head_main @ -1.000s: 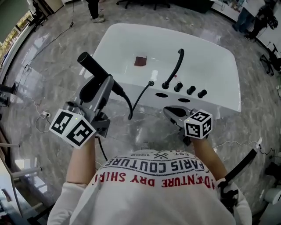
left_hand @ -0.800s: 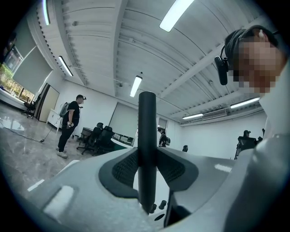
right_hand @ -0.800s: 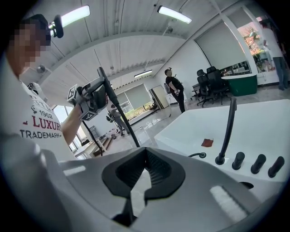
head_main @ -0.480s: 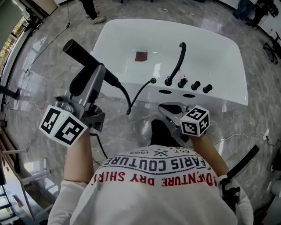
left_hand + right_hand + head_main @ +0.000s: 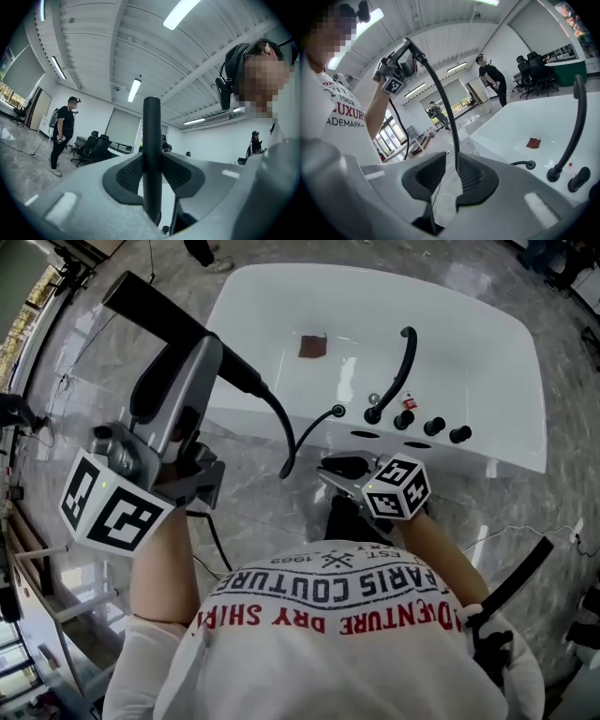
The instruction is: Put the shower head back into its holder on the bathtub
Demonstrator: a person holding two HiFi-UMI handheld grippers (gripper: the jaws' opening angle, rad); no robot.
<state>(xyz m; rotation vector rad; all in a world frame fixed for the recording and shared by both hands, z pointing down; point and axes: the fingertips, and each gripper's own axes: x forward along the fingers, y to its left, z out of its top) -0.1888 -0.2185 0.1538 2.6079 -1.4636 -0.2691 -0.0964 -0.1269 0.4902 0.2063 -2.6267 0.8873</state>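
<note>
The black shower head (image 5: 155, 304) sticks up and to the left out of my left gripper (image 5: 192, 357), which is shut on its handle (image 5: 152, 154) and held high beside the white bathtub (image 5: 469, 324). Its black hose (image 5: 281, 427) loops down and back up to a fitting (image 5: 336, 412) on the tub deck. My right gripper (image 5: 330, 466) hangs low in front of the tub's near wall. Its jaws are opening, and the hose (image 5: 451, 131) runs just past the gap (image 5: 445, 173), close to the right pad; no pad presses on it.
A curved black spout (image 5: 401, 367), black knobs (image 5: 433, 426) and dark oval openings (image 5: 366, 435) line the tub deck. A red-brown patch (image 5: 313, 345) lies in the tub. Cables (image 5: 534, 531) trail over the marble floor. People (image 5: 63, 131) and office chairs (image 5: 91, 147) stand far off.
My left gripper has lifted the shower head and carried it up and left in the picture. The right gripper has slid left, toward the hose's low loop.
</note>
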